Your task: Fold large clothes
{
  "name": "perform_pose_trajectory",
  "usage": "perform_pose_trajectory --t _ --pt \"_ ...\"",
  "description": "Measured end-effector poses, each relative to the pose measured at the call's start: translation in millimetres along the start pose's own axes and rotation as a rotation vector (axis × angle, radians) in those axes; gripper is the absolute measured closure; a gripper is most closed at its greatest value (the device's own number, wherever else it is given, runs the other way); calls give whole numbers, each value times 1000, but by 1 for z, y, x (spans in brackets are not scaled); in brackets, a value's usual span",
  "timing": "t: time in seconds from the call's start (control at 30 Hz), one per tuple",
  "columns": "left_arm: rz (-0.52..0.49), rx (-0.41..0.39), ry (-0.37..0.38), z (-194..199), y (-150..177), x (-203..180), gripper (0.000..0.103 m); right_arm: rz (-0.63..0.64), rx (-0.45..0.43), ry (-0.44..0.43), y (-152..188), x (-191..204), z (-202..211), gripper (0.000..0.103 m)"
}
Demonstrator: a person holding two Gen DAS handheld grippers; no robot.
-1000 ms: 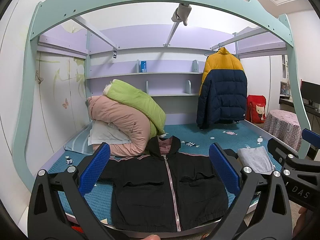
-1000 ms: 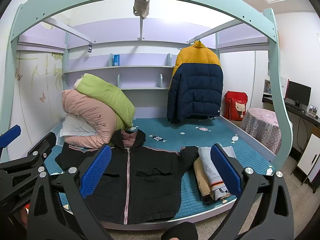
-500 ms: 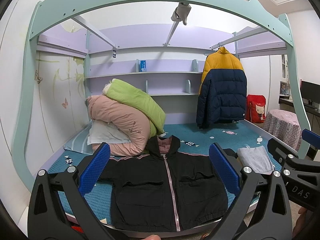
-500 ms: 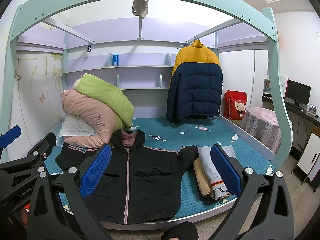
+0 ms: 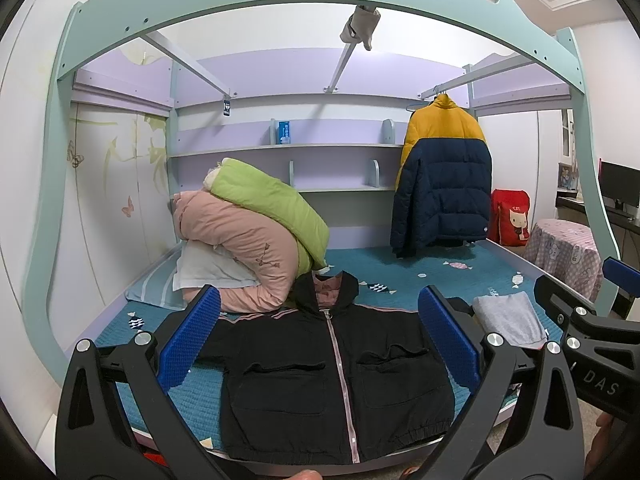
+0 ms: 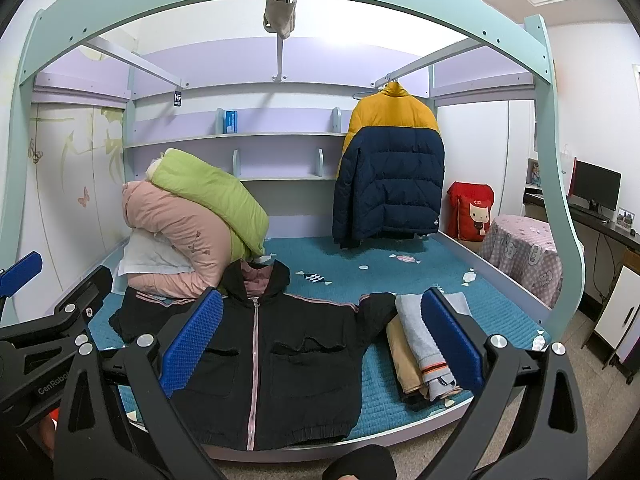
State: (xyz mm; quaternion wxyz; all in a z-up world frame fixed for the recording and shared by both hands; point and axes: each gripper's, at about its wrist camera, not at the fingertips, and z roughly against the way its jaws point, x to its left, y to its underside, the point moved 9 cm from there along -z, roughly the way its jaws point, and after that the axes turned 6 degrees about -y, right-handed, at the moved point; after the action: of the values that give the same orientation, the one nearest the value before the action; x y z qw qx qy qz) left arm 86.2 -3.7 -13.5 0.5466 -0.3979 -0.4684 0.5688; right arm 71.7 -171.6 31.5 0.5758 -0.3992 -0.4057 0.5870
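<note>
We see the left gripper [image 5: 318,342] with its jaws spread wide, the blue pads [image 5: 188,340] far apart and gripping nothing; it hangs in the air short of the bed's near edge, touching no cloth. The right gripper [image 6: 320,340] is likewise fully released, its blue pads [image 6: 452,340] wide apart and empty, clear of every garment. In the left wrist view the right gripper's black frame shows at 4 o'clock; in the right wrist view the left one shows at 8 o'clock.

The black hooded jacket [image 5: 336,376] lies flat and face up on the teal bedspread [image 6: 400,276], zipped, hood toward 12 o'clock, hem at the near edge, both sleeves spread sideways. Just beside its sleeve at 3 o'clock sits a stack of folded clothes [image 6: 420,344], grey over tan. At 10 o'clock pink and green quilts [image 5: 256,224] are piled on a pillow. A yellow and navy puffer coat [image 6: 390,168] hangs from the rail at 1 o'clock.
</note>
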Motion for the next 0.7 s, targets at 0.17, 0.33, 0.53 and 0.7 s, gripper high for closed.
perform_pose_trajectory --t 0.17,0.33,0.53,0.7 --pt "1 0 0 0 0 0 4 1 -1 0 0 0 1 7" --pt "0 1 -1 0 0 1 4 0 0 0 0 0 0 7" --pt "0 1 -1 0 0 1 4 2 1 1 0 0 0 7" --pt "0 0 0 1 1 0 4 0 -1 0 1 1 0 7"
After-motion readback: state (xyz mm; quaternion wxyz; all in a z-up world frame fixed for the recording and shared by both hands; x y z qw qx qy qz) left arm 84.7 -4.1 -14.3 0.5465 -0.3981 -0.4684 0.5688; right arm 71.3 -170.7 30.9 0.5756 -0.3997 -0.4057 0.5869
